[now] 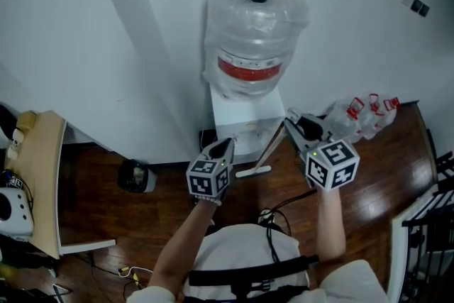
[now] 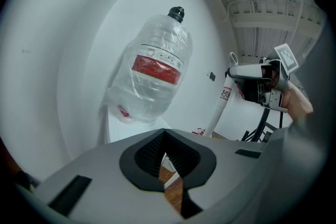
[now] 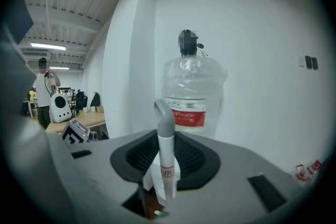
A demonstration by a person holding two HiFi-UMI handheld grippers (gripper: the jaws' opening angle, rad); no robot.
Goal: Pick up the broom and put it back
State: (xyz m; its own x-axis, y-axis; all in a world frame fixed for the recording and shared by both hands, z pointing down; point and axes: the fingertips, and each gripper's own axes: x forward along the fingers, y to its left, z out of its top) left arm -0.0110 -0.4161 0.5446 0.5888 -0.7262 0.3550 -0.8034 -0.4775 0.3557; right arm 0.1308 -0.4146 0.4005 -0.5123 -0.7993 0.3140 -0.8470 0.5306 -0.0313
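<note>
The broom (image 1: pixel 272 150) is a thin white pole with a grey hooked top (image 3: pixel 164 113). It slants from my right gripper (image 1: pixel 295 125) down to its white head (image 1: pixel 253 171) at the foot of the water dispenser. My right gripper (image 3: pixel 165 152) is shut on the pole just below the hook. The left gripper view shows the pole (image 2: pixel 222 99) hanging from the right gripper (image 2: pixel 251 79). My left gripper (image 1: pixel 223 146) hovers beside the broom on its left, apart from it. Its jaws (image 2: pixel 165 136) are shut with nothing between them.
A large clear water bottle (image 1: pixel 254 46) sits upside down on a white dispenser (image 1: pixel 237 123) against the white wall. Small plastic bottles (image 1: pixel 363 115) lie on the wooden floor to the right, with a dark round object (image 1: pixel 136 176) and a wooden table (image 1: pixel 39 174) to the left. A black rack (image 1: pixel 425 223) stands at the right edge.
</note>
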